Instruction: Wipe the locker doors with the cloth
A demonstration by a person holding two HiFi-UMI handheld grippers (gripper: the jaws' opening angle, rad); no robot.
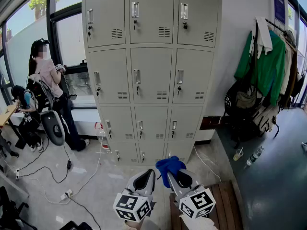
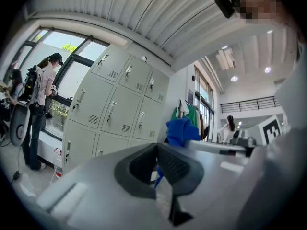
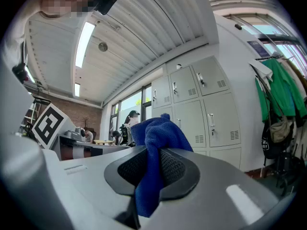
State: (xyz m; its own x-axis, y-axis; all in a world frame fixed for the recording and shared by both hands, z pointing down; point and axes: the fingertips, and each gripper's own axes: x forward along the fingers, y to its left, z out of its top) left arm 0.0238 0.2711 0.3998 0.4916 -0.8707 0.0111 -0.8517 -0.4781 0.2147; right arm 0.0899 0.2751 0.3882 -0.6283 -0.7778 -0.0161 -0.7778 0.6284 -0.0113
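Head view: the lockers are a grey bank three doors wide, standing well off at the far side, with every door closed. Both grippers sit low at the near edge, side by side and aimed at them. The left gripper is just beside the right gripper, and a blue cloth pokes up out of the right one. Nothing is touching a door yet, so I'd say wiping hasn't started. There's a person at the far left by the window.

Left gripper view: the left gripper has its jaws pressed together with nothing of its own in them. The blue you see is the cloth over by the other gripper. The lockers fill the left of this view.

Right gripper view: the right gripper is clamped on the cloth. A bunched wad stands above the jaws and a tail hangs down below them. The lockers are far off to the right.

How it'll handle, just my guess: the cloth looks like soft, light, floppy microfibre. It won't slip much in ribbed pads, but it'll fold over wherever it isn't backed. The pinch through the middle seems fine. I'd want that upper wad leading, so fabric meets the metal and not the pads. The handles and keys on the doors look like snag spots.
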